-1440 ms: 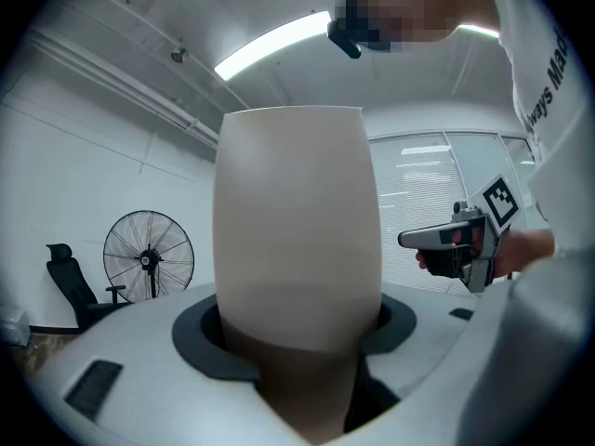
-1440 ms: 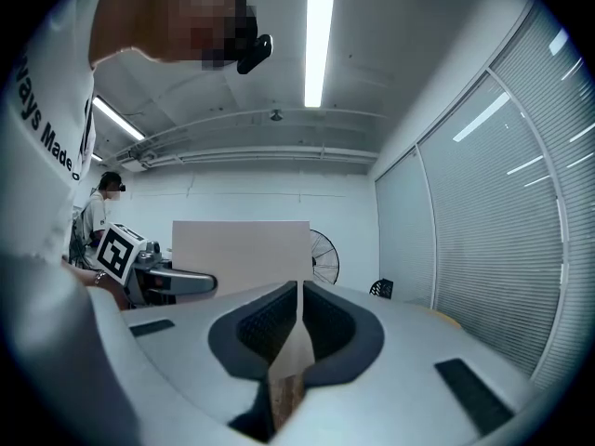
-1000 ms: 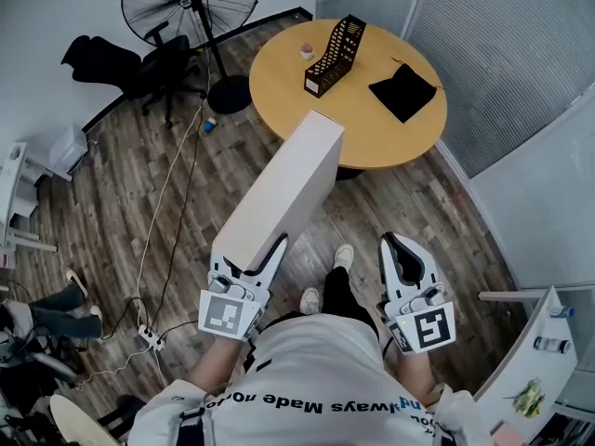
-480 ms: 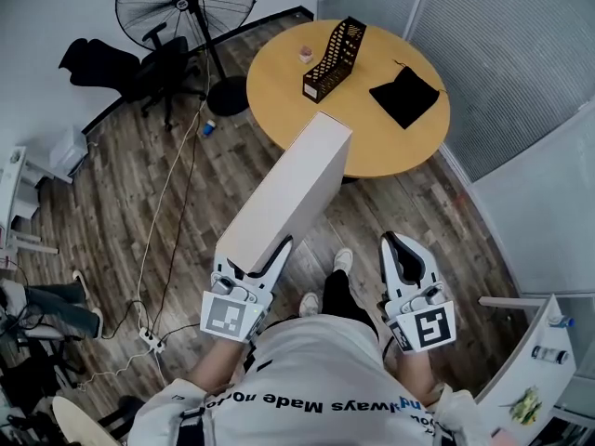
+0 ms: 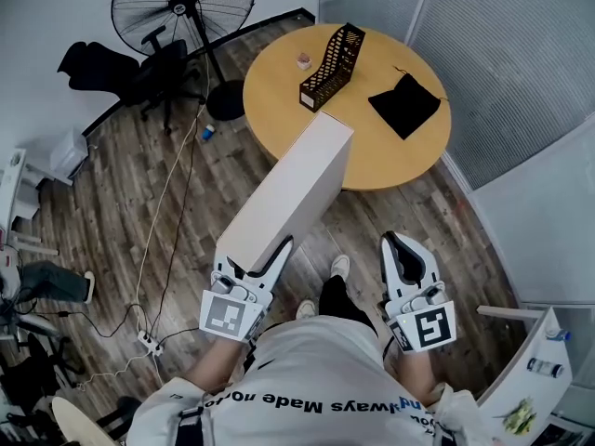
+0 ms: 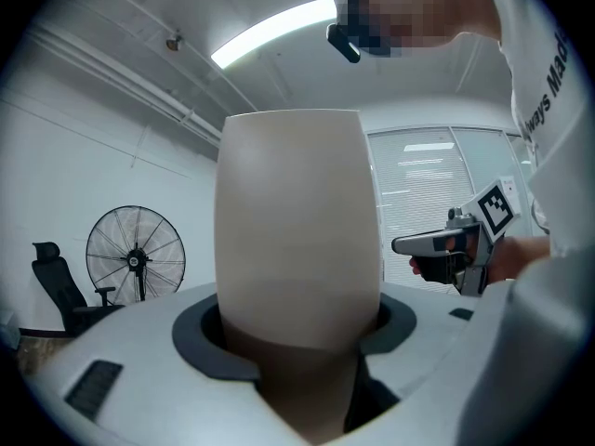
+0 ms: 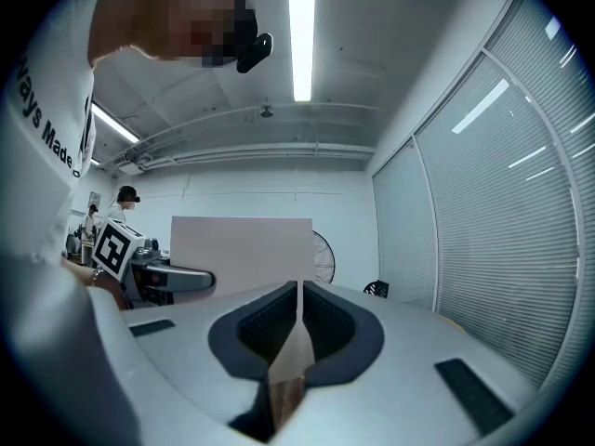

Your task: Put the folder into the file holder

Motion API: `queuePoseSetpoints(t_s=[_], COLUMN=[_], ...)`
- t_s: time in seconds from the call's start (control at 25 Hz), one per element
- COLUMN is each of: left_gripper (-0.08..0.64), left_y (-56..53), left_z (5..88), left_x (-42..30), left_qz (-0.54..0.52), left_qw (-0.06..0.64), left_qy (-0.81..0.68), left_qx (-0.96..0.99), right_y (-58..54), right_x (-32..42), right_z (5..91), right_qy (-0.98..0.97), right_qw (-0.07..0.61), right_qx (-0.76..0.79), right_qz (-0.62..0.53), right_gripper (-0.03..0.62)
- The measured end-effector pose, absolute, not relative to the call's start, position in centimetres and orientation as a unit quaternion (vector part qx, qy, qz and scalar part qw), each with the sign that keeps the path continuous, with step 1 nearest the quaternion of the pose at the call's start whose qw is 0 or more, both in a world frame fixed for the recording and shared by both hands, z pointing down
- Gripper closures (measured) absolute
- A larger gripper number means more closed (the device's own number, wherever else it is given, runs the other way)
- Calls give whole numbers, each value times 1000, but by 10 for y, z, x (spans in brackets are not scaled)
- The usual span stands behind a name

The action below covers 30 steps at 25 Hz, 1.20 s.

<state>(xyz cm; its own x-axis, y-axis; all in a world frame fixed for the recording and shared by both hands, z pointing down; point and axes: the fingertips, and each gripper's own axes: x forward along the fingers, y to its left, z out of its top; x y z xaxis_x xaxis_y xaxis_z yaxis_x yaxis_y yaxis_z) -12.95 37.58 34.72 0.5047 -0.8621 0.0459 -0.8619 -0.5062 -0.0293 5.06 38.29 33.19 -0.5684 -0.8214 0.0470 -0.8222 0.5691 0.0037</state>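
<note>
Folder: a thick pale folder (image 5: 288, 189) is held level by its near end in the left gripper (image 5: 255, 260) and reaches straight ahead. From above, its far end covers the near rim of the bench (image 5: 372, 151).
Left jaws: spread wide, one on each side of the folder and pressing on it. In the left gripper view the folder fills the gap between them.
Right jaws: the right gripper (image 5: 402, 249) is level at the person's right side, well apart from the folder. Its jaws are closed together with nothing between them.
File holder: a black mesh file holder (image 5: 332, 66) stands on the far left part of the bench, clear of the folder's end.
Bench: round, with a wooden top. A black pouch (image 5: 404, 105) lies to the right of the file holder, and a small pinkish thing (image 5: 303, 61) sits just to its left.
Floor: dark wood planks. A pale cable (image 5: 165, 203) runs across them to a power strip (image 5: 149, 342) near the person's left side.
Room: a pedestal fan (image 5: 182, 12) stands by the white wall with a black chair (image 5: 139, 68) beside it. Panels with blinds close off the right side.
</note>
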Motion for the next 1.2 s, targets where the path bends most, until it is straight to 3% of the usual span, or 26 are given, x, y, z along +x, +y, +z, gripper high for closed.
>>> queuePoseSetpoints(t_s=[1.2], left_gripper=[278], left_y=[242], left_z=[339], left_x=[-44], left_qz=[-35], left_qw=[-5], left_qy=[515], left_qx=[-857], right_y=[243], right_x=[144], right_z=[327], right_qy=[-892], right_qw=[13], right_qx=[452], right_qz=[17], right_gripper=[549])
